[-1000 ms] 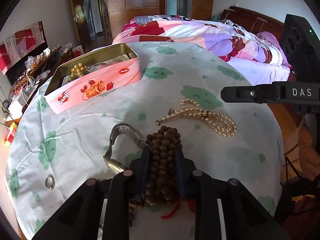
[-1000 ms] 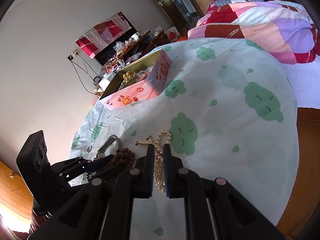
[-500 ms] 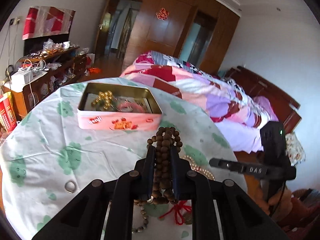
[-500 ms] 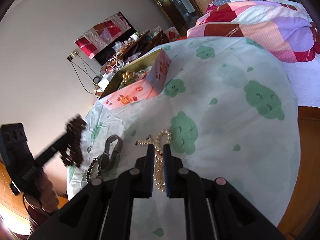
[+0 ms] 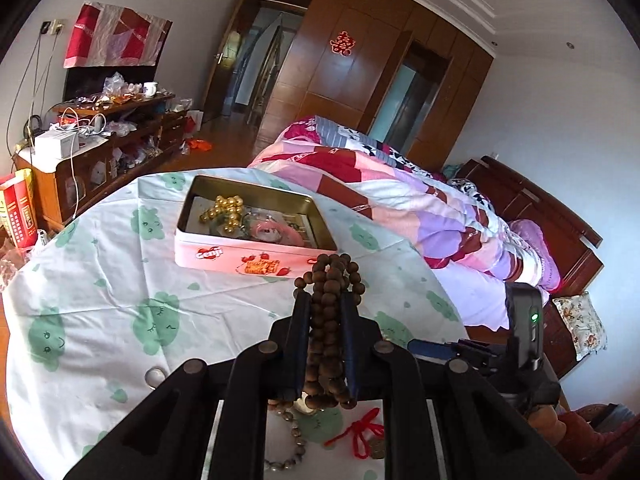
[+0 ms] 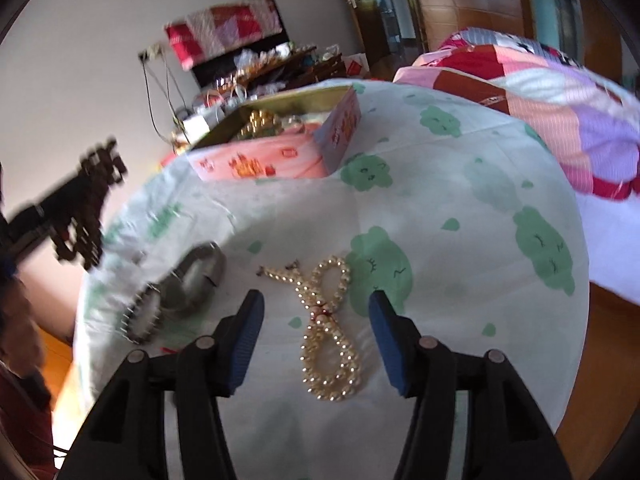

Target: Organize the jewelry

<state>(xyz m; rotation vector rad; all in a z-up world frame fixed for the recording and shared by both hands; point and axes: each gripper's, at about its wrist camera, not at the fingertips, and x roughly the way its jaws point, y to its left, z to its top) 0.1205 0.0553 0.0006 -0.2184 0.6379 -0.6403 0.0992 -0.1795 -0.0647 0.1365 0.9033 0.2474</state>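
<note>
Left wrist view: we see our left gripper [image 5: 326,300] with its jaws almost closed, squeezing a bunch of brown wooden beads [image 5: 328,320]. The beads stick out past the tips and hang down behind them, up off the surface [image 5: 100,288]. A red string [image 5: 360,432] lies under the gripper, next to a thin string of small grey beads [image 5: 294,436]. The pink tin [image 5: 248,248] sits just past the beads, with its lid off. Inside the tin we see gold balls [image 5: 224,212] and something pink. A small ring [image 5: 154,376] lies on the cloth, in front of the tin and to its left.

In the right wrist view, our right gripper [image 6: 316,308] has its jaws wide apart; they have just been opening. The pearl necklace [image 6: 324,332] lies flat on the surface between the jaws, and the blue pads [image 6: 244,340] do not touch it. The necklace is twisted like a figure eight, in front of the tin [image 6: 280,148]. A silver watch [image 6: 180,296] lies to the left of the necklace, also in front of the tin. The left gripper [image 6: 86,196] with the brown beads [image 6: 98,168] shows blurry at the left edge, above the surface. The bed [image 6: 560,100] with its patchwork cover is to the right of the tin.
</note>
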